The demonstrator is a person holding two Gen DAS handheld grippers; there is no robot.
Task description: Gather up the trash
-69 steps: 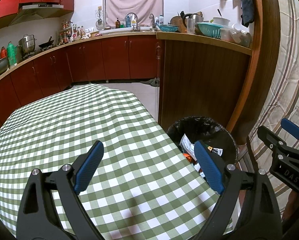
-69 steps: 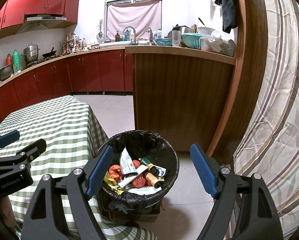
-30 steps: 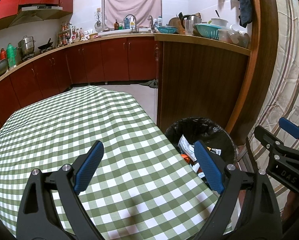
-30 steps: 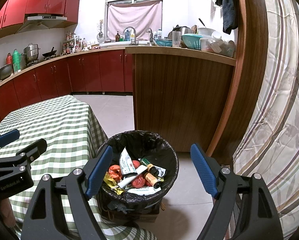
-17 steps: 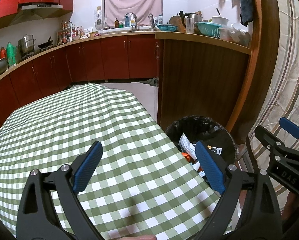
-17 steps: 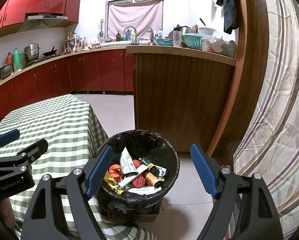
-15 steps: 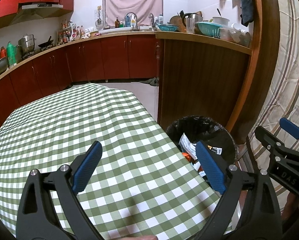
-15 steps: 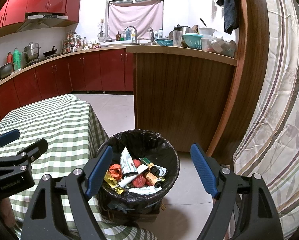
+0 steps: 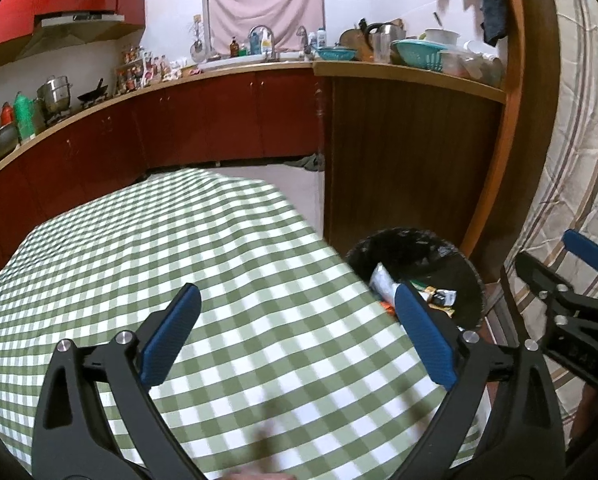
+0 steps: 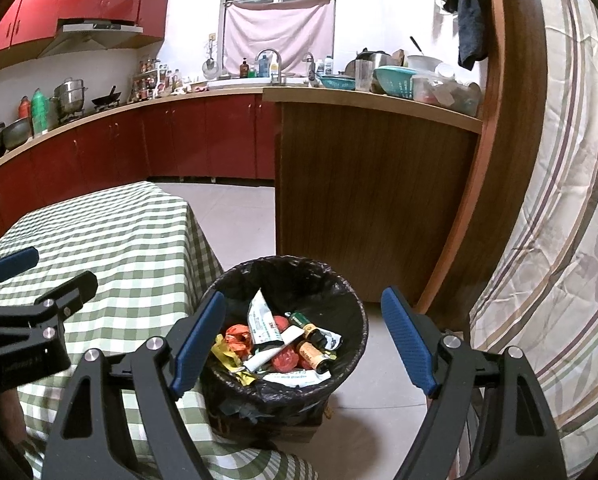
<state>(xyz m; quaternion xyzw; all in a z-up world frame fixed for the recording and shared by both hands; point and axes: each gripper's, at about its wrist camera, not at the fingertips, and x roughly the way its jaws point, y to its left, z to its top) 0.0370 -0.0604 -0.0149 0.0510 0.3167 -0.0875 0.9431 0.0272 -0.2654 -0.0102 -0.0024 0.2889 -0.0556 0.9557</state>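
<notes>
You are holding the left gripper [image 9: 297, 334] over the checked tablecloth [image 9: 227, 264], its jaws spread wide after just opening further, nothing between them. You are holding the right gripper [image 10: 303, 342] above the trash bin [image 10: 351, 300], at about 3 o'clock from the table; its jaws have also just been widening and are gripping nothing.

The trash [image 10: 283, 340] is lying inside the bin: a crumpled tube, small brown bottles, orange and yellow wrappers, all light and irregular in shape. The bin is round, lined with a thin, wrinkled black bag.

Risk, as judged: the bin is sitting just beside the table's draped corner, so a low sweep of either claw is likely to snag the soft cloth or tear the flimsy liner. No trash is showing on the visible cloth; its near edge is blurred.
</notes>
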